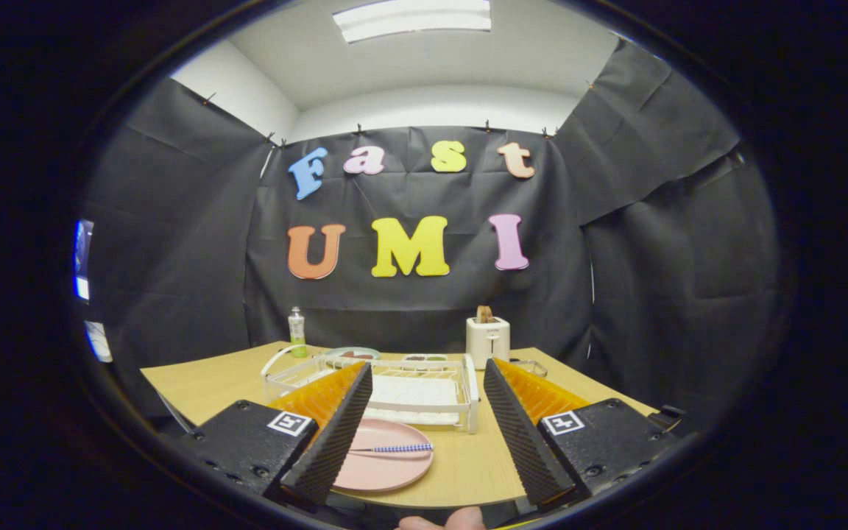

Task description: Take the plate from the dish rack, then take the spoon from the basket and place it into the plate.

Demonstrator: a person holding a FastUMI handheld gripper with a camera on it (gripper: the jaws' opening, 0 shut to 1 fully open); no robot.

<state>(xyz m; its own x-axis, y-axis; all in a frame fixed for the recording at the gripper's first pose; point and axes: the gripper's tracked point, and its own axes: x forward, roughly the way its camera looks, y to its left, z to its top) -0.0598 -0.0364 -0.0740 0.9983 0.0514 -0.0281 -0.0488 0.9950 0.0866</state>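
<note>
In the gripper view, the tongs stood wide apart above the near edge of the wooden worktop, their two fingers splayed with nothing between them but bare wood and the things beyond.

The pink plate lay flat on the worktop close to the near edge, partly hidden behind the left finger and reaching out into the gap between the fingers. The spoon rested across the plate, its blue-and-white checked handle pointing toward the right finger and its bowl end toward the left finger, where it was partly hidden.

Just beyond the plate, between the fingertips, stood the white wire dish rack, with a white ribbed tray in its bottom. I could not tell whether the basket was part of that rack.

Behind the rack, a white toaster stood with something brown poking out of its slot. A small bottle with a green bottom stood at the far left of the worktop, and a pale round dish lay near it, behind the rack.

At the near edge below the worktop, a fingertip of the person's hand was just visible.
</note>
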